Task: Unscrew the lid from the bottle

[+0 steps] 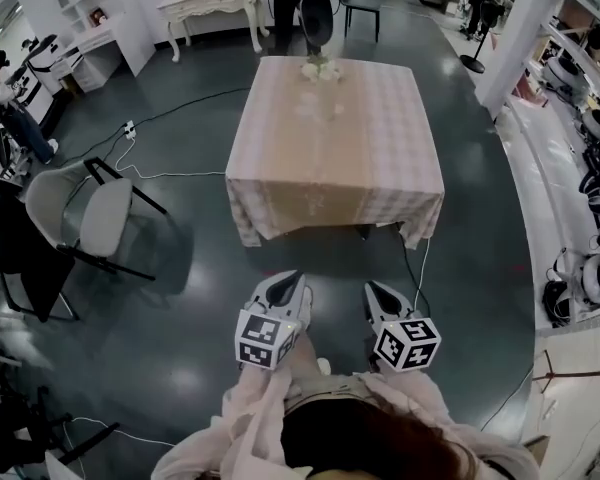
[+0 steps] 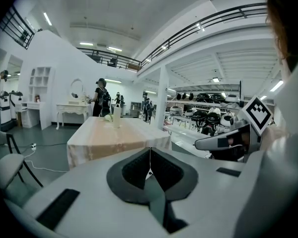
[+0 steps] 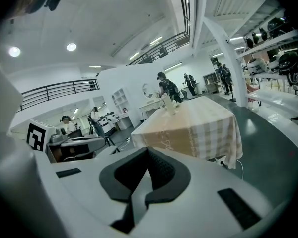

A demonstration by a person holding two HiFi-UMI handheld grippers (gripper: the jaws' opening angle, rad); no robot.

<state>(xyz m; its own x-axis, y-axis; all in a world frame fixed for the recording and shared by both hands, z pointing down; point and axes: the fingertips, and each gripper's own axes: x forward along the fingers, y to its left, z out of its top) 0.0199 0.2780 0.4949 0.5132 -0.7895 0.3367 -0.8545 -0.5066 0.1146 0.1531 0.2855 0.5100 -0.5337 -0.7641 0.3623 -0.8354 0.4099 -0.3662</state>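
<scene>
Far back from tabletop (image 1: 380, 168), left gripper (image 1: 296, 284), right gripper (image 1: 373, 290): fingers shut, empty. Step: go to bottle (image 2: 116, 117). Next: open fingers.

Head view: forward and steeply down over the dark floor (image 1: 180, 258), left claw (image 1: 296, 278) and right claw (image 1: 373, 290) close below, cloth-covered surface (image 1: 335, 168) well ahead. Left gripper view: low, along its own claw toward that surface, far off. Right gripper view: likewise. Shared by all three: the surface; by each gripper view, the other claw at its edge.
</scene>
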